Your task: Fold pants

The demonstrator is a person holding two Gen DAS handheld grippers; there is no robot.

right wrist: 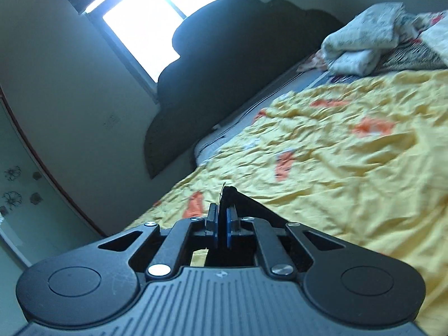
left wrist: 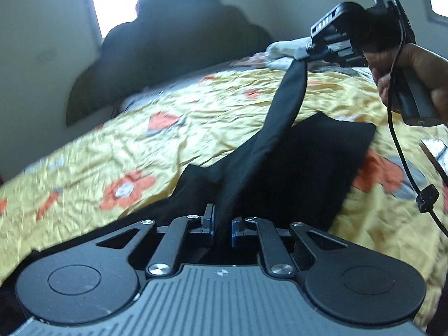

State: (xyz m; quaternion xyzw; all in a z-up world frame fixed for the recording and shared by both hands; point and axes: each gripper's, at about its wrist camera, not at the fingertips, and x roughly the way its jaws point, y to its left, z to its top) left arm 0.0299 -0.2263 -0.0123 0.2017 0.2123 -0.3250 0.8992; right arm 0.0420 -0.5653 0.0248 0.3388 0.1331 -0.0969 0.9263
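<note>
Closed on a fold of the black cloth pants (left wrist: 280,162), the left gripper (left wrist: 222,224) pinches near the yellow flowered bedspread's (left wrist: 140,128) front edge; the right gripper (left wrist: 303,56) holds another corner lifted. Folding looks barely begun: most fabric lies spread mid-bed.

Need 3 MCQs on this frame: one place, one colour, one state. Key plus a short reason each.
1. Where do the pants mostly lie?
A. on the bedspread
B. on the floor
C. on a chair

2. What colour are the pants?
A. white
B. black
C. red

3. What is the right gripper doing?
A. open, empty
B. shut on the pants, lifting an edge
C. resting on the headboard

Key: A, black cloth spreads over the yellow flowered cover; B, the cloth is black throughout; C is out, so B, a taut strip rises to its closed fingers.
</note>
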